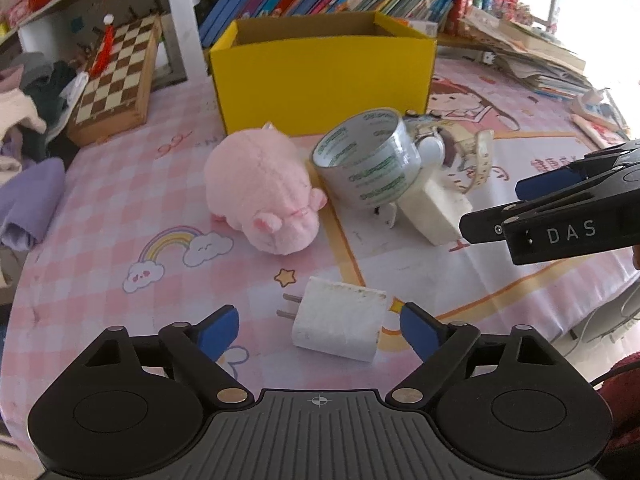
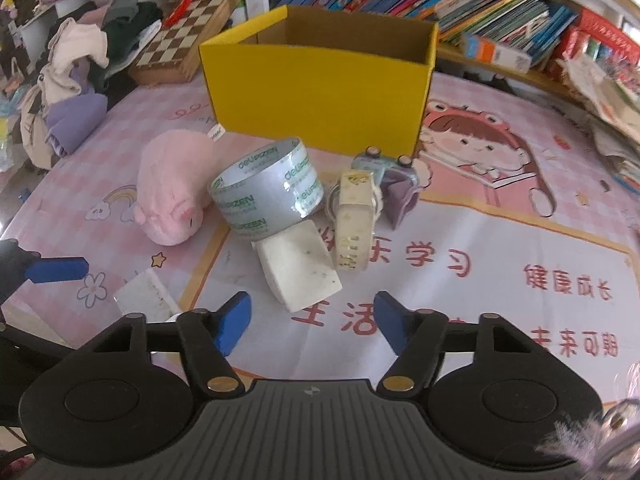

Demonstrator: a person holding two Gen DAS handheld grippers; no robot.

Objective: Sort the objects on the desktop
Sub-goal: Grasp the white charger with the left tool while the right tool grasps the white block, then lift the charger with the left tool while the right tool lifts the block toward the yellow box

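Two black grippers with blue pads, left gripper (image 1: pixel 319 326) spread wide around a white plug charger (image 1: pixel 340 323), right gripper (image 2: pixel 312 320) agape before a cream block (image 2: pixel 298 270), yellow cardboard box (image 1: pixel 320 88) behind.

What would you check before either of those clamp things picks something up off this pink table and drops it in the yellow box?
1. Left gripper open: ok, its fingers stand wide apart and hold nothing.
2. Target lined up: ok, the white charger lies between the left fingers, prongs pointing left.
3. Right gripper open: ok, and it holds nothing.
4. Yellow box open at the top: ok; whether anything is inside, cannot tell.
5. Pile is stable: not ok, the tape roll leans tilted on a white block.
6. Grippers apart from each other: ok, the right one sits off to the side of the left view.
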